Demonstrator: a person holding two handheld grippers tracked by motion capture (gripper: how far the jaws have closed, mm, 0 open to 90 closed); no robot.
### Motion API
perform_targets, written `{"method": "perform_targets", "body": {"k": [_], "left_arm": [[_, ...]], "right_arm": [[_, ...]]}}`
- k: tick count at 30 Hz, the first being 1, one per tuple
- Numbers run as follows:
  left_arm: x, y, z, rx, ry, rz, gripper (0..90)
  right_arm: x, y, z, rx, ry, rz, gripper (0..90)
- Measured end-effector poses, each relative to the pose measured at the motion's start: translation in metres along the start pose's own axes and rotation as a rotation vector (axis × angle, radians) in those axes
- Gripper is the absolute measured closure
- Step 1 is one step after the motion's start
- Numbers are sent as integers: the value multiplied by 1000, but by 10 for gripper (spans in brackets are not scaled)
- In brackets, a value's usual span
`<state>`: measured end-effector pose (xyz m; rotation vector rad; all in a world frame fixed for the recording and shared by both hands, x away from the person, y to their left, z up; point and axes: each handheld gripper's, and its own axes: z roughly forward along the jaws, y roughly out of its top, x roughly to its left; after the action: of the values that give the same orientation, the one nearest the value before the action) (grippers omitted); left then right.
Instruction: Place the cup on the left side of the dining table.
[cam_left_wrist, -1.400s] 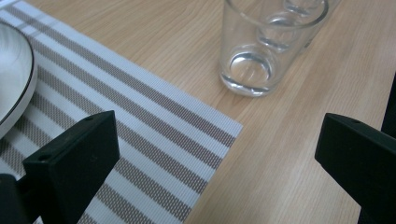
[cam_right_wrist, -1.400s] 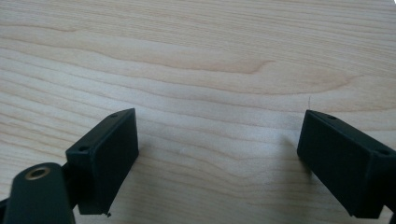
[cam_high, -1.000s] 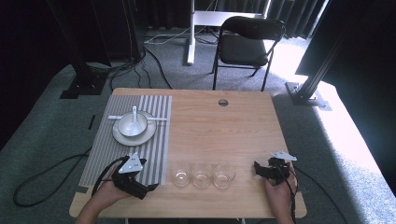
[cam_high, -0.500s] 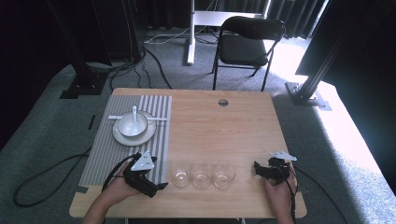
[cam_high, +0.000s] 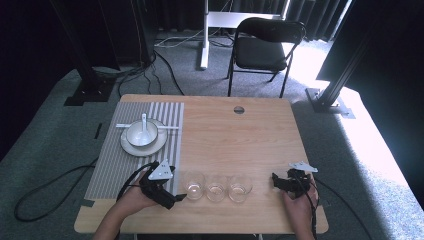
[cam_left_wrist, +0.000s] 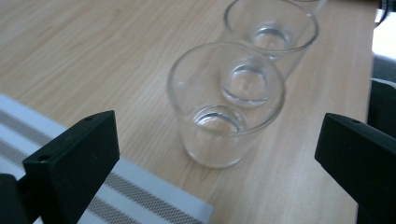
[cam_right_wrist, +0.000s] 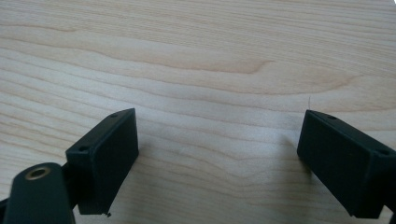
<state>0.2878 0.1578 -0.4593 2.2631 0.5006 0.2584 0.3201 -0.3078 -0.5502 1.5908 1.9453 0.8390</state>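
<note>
Three clear glass tumblers (cam_high: 215, 188) rowed on pale wooden counter (cam_high: 240, 140); left tongs (cam_high: 176, 198) released beside them, seemingly lined up for grasping; right tongs (cam_high: 276, 181) released, idle.

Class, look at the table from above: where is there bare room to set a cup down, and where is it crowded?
Free: the wooden table from the striped mat to the right edge, between the far-edge hole and the three glasses. Crowded: the near edge, with left gripper, glasses and right gripper; the mat carries plate, bowl and spoon.
</note>
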Motion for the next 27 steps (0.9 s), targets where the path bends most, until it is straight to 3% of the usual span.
{"method": "perform_targets", "body": {"k": [4, 10, 27], "left_arm": [[-2, 8, 1, -19, -12, 7, 2], [-6, 18, 8, 1, -14, 37, 2], [-19, 42, 34, 22, -79, 91, 3]], "right_arm": [[0, 0, 0, 0, 0, 0, 120], [0, 0, 0, 0, 0, -1, 120], [0, 0, 0, -1, 0, -1, 120]]}}
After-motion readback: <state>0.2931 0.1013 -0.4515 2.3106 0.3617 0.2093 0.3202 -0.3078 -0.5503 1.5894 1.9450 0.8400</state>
